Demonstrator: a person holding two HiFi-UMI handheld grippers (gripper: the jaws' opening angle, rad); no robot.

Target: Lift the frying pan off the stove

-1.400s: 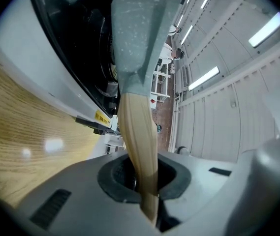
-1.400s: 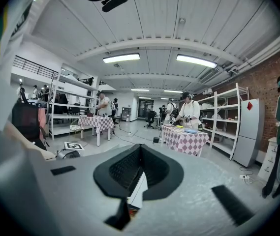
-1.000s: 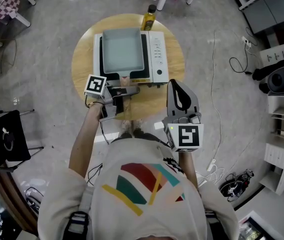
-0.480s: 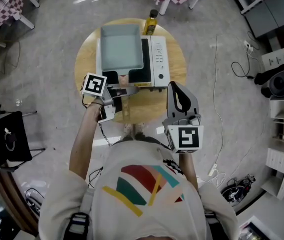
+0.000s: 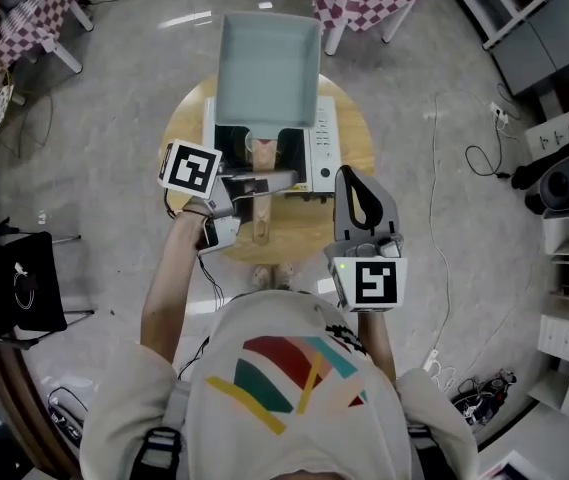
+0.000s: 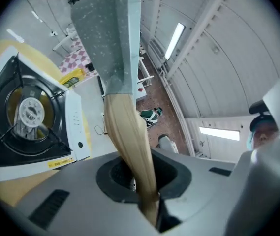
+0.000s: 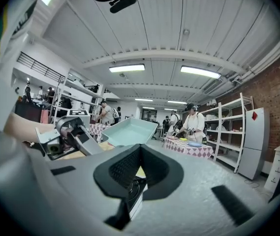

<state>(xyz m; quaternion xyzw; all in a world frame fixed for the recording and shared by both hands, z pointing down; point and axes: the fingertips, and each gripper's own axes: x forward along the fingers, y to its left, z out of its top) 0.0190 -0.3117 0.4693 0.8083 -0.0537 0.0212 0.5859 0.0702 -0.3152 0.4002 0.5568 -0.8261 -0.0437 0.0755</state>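
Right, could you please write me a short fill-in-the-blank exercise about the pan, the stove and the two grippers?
1. The left gripper is shut on the pan's wooden ____.
2. The stove stands on a ____ wooden table.
3. The right gripper is shut and holds ____.
Missing words: handle; round; nothing.

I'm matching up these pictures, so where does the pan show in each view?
Head view: pan at top centre, just beyond the stove.
Left gripper view: top centre, underside showing.
Right gripper view: centre left, tilted.
Shared landmark: the stove, at left in the left gripper view and low centre in the right gripper view.
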